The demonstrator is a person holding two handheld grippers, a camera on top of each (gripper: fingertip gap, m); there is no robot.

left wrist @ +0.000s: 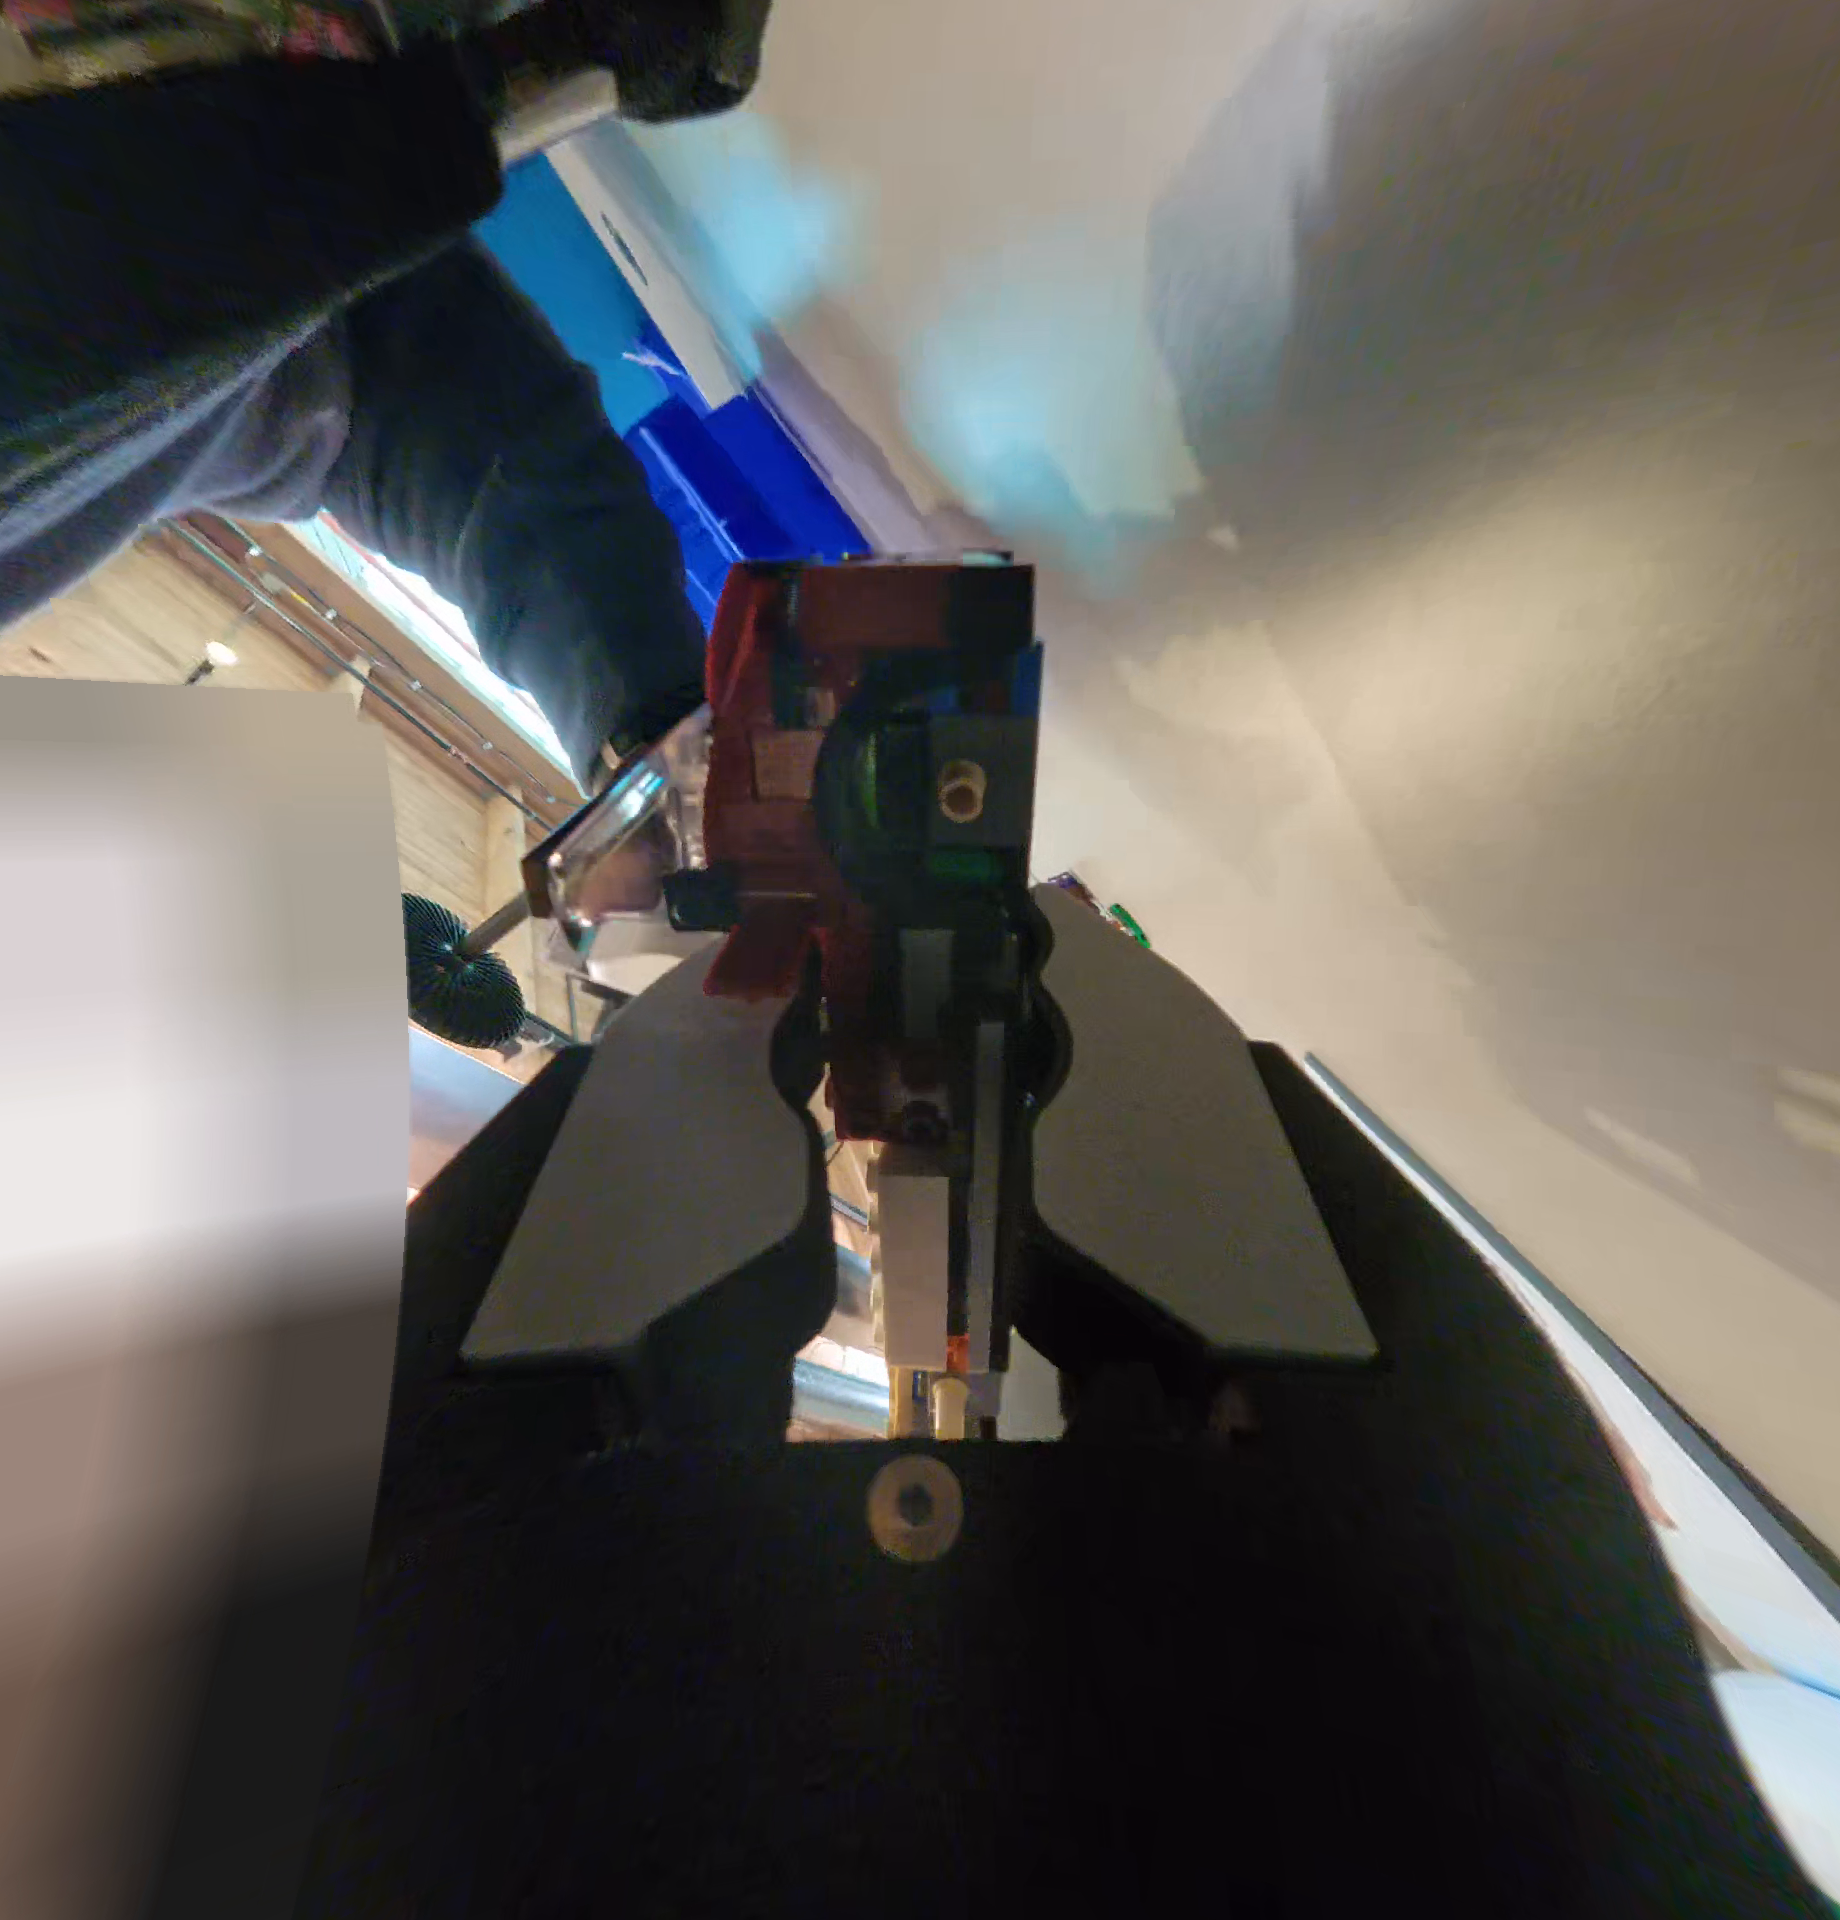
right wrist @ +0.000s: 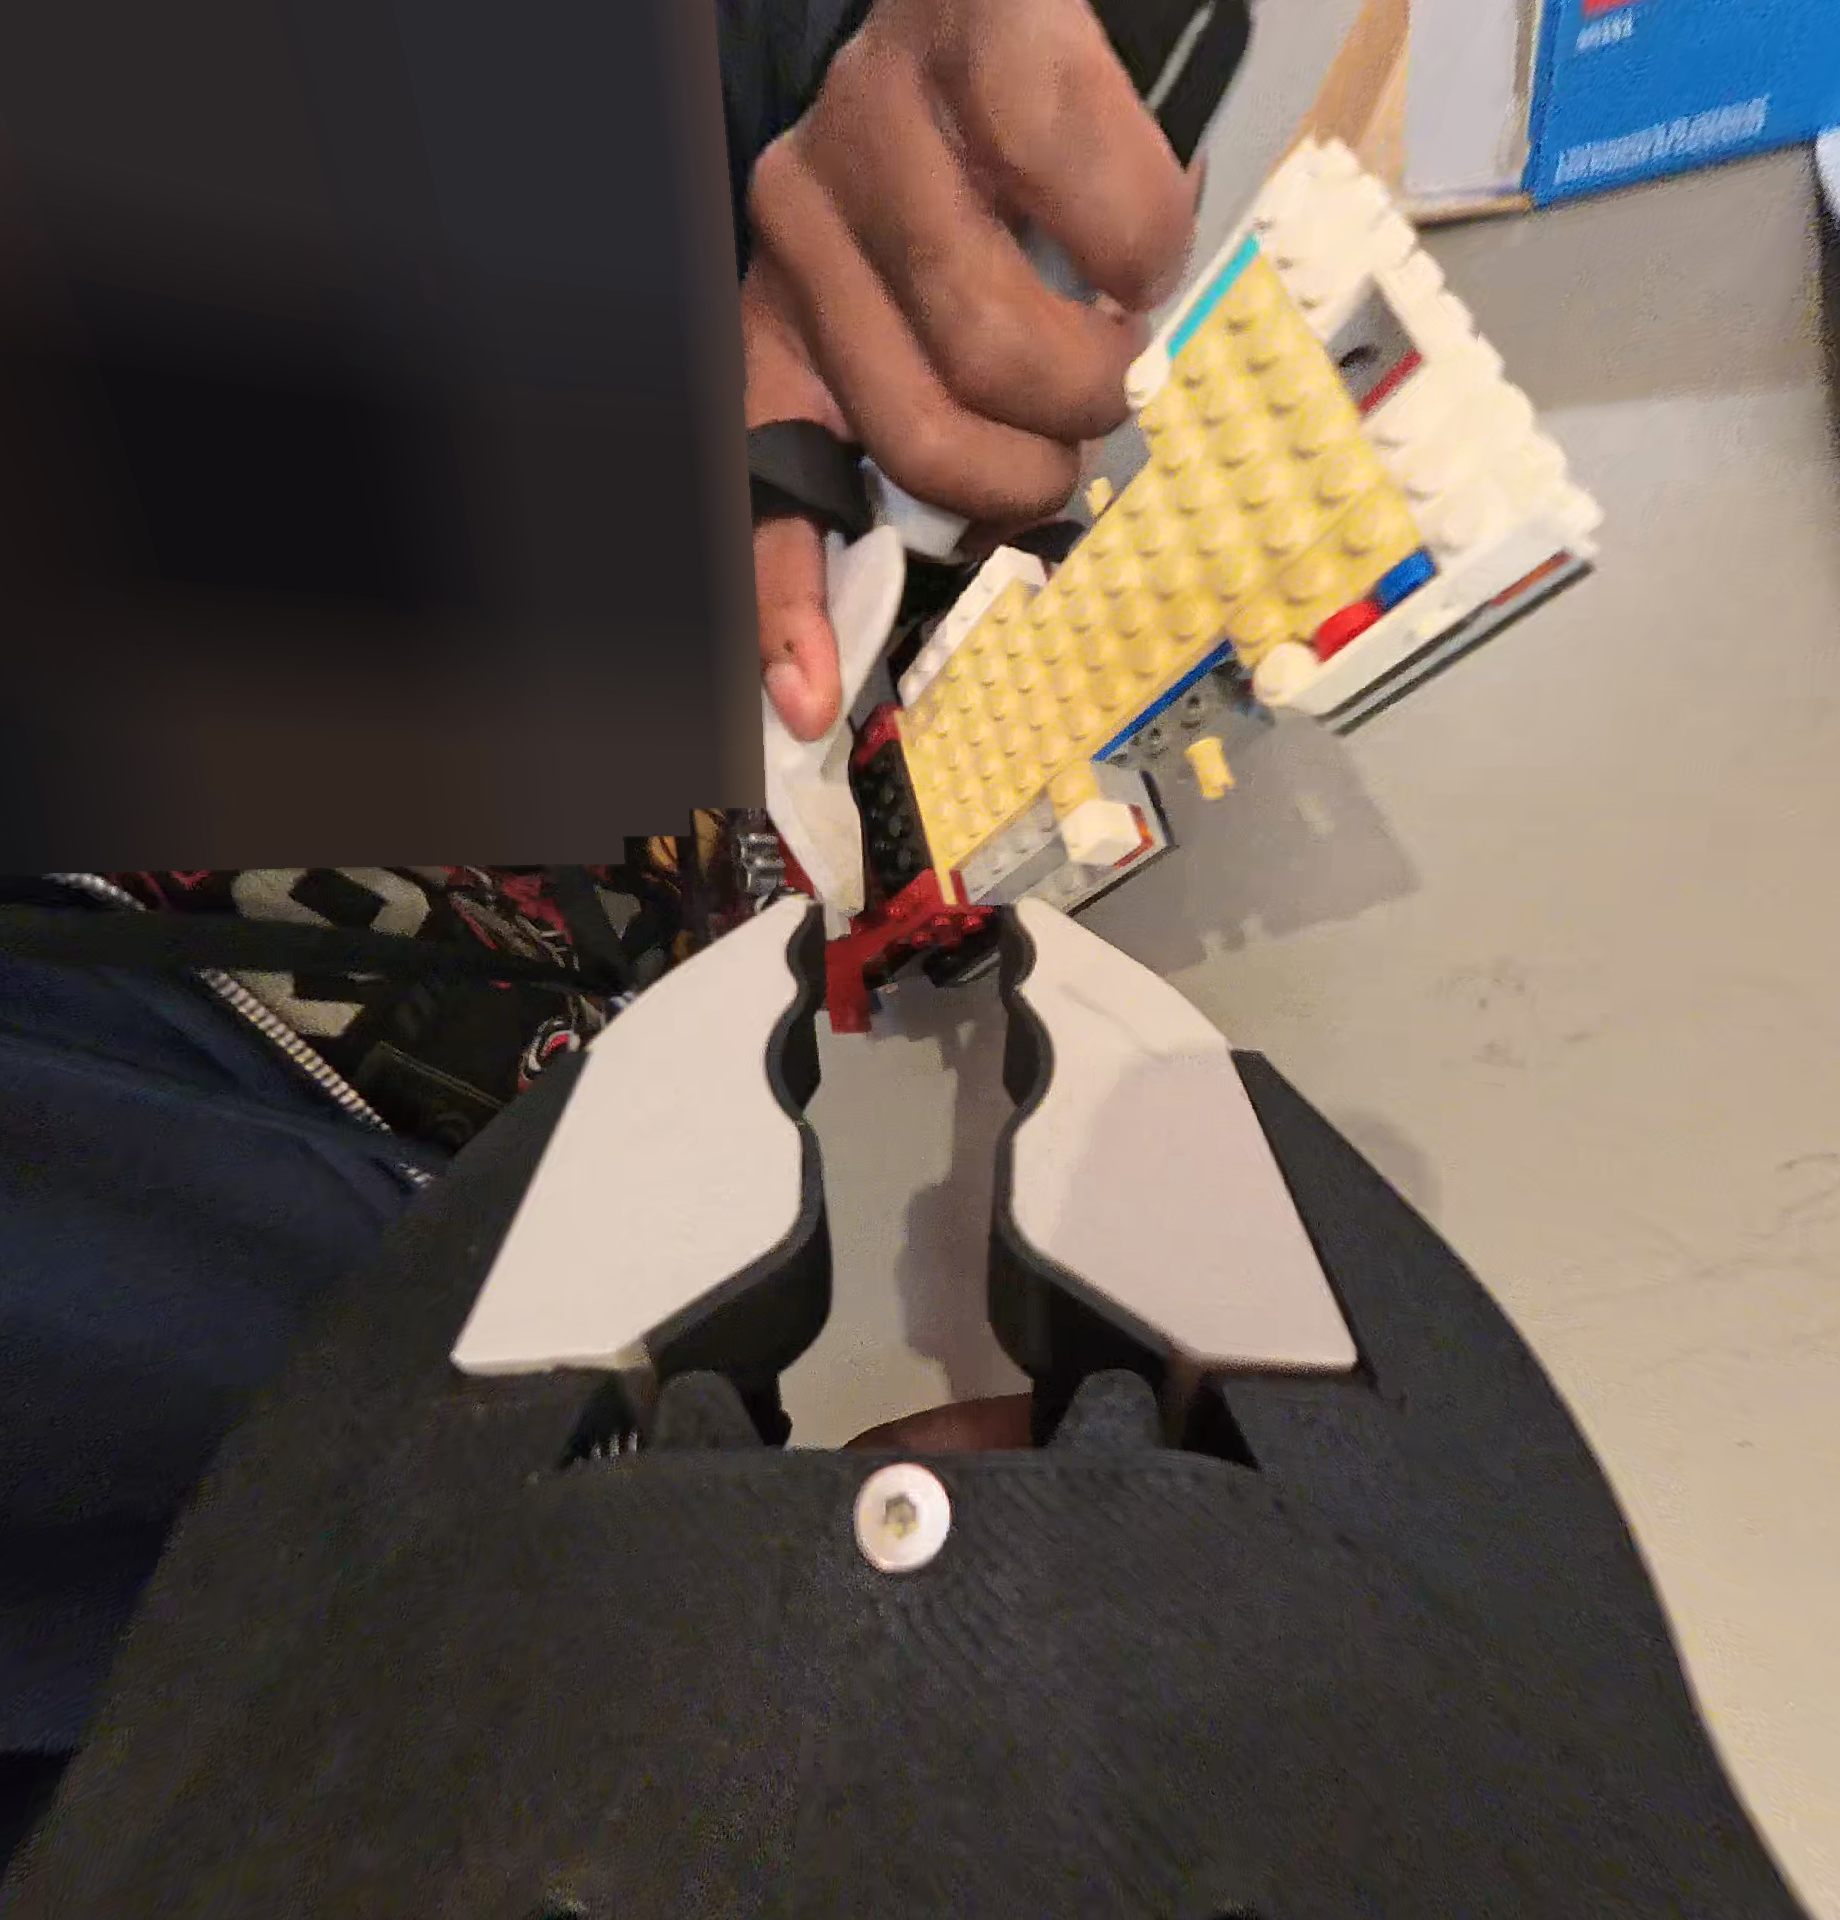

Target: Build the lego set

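Dark red and black bricks form the near end of a toy brick model (left wrist: 895, 883), which lies lengthwise between the fingers of the left gripper (left wrist: 921, 987). Both pads press its sides, jaws narrow, firmly clamped. The left wrist view is tilted: a dark sleeve (left wrist: 272, 312) at upper left, a blue box (left wrist: 729, 468) behind the model, a pale table surface (left wrist: 1415, 520) on the right, heavily blurred.

Right wrist view, left to right: a dark jacket with zip (right wrist: 168, 1143), a bare hand (right wrist: 947, 312) over the white fingers of the other gripper, then the same model (right wrist: 1207, 540) held tilted above the grey table (right wrist: 1518, 1143), tan studded plates on top, white bricks along the far edge. The right gripper (right wrist: 911, 971) has its fingertips around the model's dark red end; the left tip appears to touch. Cannot tell whether the right tip presses. Blue box (right wrist: 1674, 94) at upper right.
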